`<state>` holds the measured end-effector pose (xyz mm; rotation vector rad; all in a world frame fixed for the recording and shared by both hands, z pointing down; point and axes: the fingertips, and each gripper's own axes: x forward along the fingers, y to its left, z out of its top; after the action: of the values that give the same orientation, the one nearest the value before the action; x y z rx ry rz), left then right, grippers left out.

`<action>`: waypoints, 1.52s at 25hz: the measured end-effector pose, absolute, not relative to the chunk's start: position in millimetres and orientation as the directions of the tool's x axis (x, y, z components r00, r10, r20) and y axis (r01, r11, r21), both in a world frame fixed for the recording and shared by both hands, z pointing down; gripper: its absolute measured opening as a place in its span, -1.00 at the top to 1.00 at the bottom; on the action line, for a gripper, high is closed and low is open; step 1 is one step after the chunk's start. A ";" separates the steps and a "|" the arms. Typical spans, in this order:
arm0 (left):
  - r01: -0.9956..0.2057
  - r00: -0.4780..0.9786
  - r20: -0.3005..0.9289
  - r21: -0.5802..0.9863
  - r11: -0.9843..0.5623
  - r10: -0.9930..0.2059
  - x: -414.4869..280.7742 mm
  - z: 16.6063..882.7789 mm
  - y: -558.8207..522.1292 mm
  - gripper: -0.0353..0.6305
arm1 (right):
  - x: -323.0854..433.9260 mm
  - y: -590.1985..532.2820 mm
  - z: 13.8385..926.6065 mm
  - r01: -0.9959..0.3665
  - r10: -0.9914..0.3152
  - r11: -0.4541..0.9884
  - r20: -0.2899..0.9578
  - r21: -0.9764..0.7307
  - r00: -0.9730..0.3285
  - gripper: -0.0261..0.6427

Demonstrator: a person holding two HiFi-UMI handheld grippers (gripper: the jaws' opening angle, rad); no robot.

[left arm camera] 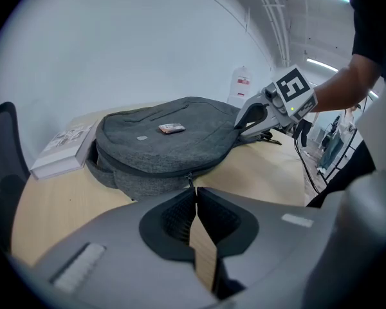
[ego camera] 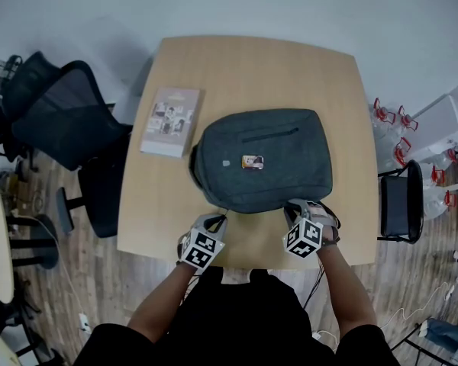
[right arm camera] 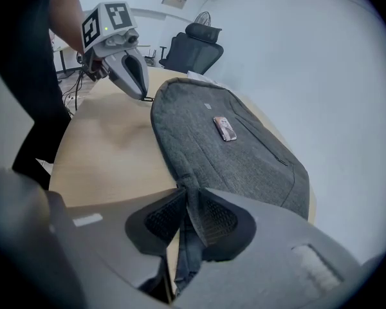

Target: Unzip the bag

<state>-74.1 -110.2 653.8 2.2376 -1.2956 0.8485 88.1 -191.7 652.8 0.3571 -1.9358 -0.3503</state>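
Note:
A grey backpack [ego camera: 263, 158] lies flat on the wooden table [ego camera: 290, 67], with a small patch [ego camera: 253, 161] on its top. Its zipper runs along the near side. My left gripper [ego camera: 220, 218] is at the bag's near left edge; in the left gripper view [left arm camera: 194, 190] its jaws are closed together on the zipper pull [left arm camera: 190, 180]. My right gripper [ego camera: 296, 206] is at the near right corner. In the right gripper view [right arm camera: 188, 192] the jaws pinch a grey strap [right arm camera: 183, 250] of the bag [right arm camera: 244, 153], which hangs down between them.
A book [ego camera: 172, 120] lies on the table left of the bag. A black office chair [ego camera: 69, 113] stands off the table's left side, another chair [ego camera: 403, 200] at the right. Water bottles [ego camera: 389, 128] stand on the floor at the far right.

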 end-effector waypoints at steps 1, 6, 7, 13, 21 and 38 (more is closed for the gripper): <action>-0.874 0.387 0.681 0.055 -0.483 -0.622 -72.8 653.1 -110.1 0.81 | 88.0 -191.9 652.7 -0.090 -0.405 0.911 0.836 0.402 -0.370 0.72; -0.836 0.433 0.681 0.058 -0.546 -0.590 -51.7 651.8 -106.1 0.81 | 82.5 -187.4 652.5 -0.100 -0.400 0.914 0.832 0.393 -0.383 0.72; -0.826 0.445 0.682 0.062 -0.560 -0.581 -43.8 651.6 -105.2 0.81 | 80.8 -185.5 652.8 -0.099 -0.398 0.915 0.832 0.391 -0.387 0.72; -0.784 0.507 0.659 0.085 -0.615 -0.556 -4.4 647.3 -107.9 0.80 | 75.8 -180.3 651.8 -0.118 -0.399 0.915 0.826 0.385 -0.398 0.72; -0.732 0.549 0.644 0.061 -0.679 -0.533 28.3 643.2 -107.0 0.84 | 61.6 -169.3 653.0 -0.111 -0.387 0.919 0.812 0.378 -0.438 0.69; -0.869 0.453 0.482 0.048 -0.493 -0.750 -39.9 571.7 -142.6 0.83 | 45.9 -164.5 546.5 -0.548 -0.536 0.825 0.497 0.136 -0.682 0.91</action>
<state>-39.9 -142.6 571.7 2.4189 -1.3881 0.5860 45.9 -164.5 546.5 0.7977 -2.4745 0.0319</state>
